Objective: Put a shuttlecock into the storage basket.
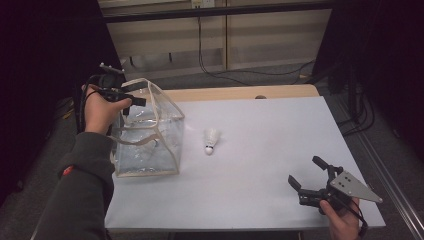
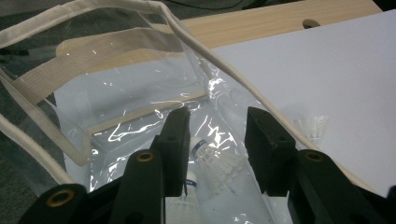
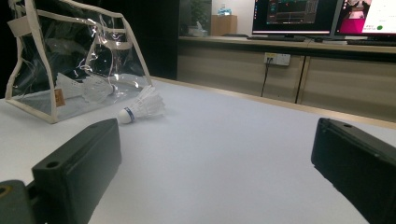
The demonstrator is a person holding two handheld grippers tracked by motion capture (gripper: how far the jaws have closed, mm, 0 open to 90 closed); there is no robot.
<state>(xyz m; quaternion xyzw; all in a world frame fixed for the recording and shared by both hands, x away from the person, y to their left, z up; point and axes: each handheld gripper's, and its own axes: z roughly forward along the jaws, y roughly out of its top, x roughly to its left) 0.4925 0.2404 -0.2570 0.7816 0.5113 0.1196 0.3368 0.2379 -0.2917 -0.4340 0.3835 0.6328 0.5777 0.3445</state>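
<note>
A clear plastic bag (image 1: 150, 130) with cream trim stands upright on the left of the white table (image 1: 270, 140). My left gripper (image 1: 132, 95) hovers over the bag's open top, jaws apart with nothing pressed between them (image 2: 217, 119). Below them, inside the bag (image 2: 93, 70), lie two white shuttlecocks (image 2: 210, 158). Another shuttlecock (image 1: 211, 141) lies on its side on the table just right of the bag, also visible in the right gripper view as the shuttlecock (image 3: 140, 107) beside the bag (image 3: 70, 60). My right gripper (image 1: 306, 171) rests low near the front right, wide open and empty (image 3: 217, 135).
A strip of bare wooden tabletop (image 1: 240, 92) runs along the far edge. Black cables (image 1: 250, 75) trail on the floor behind the table. Lit monitors (image 3: 299, 16) stand on a counter far off. Dark drapes close in both sides.
</note>
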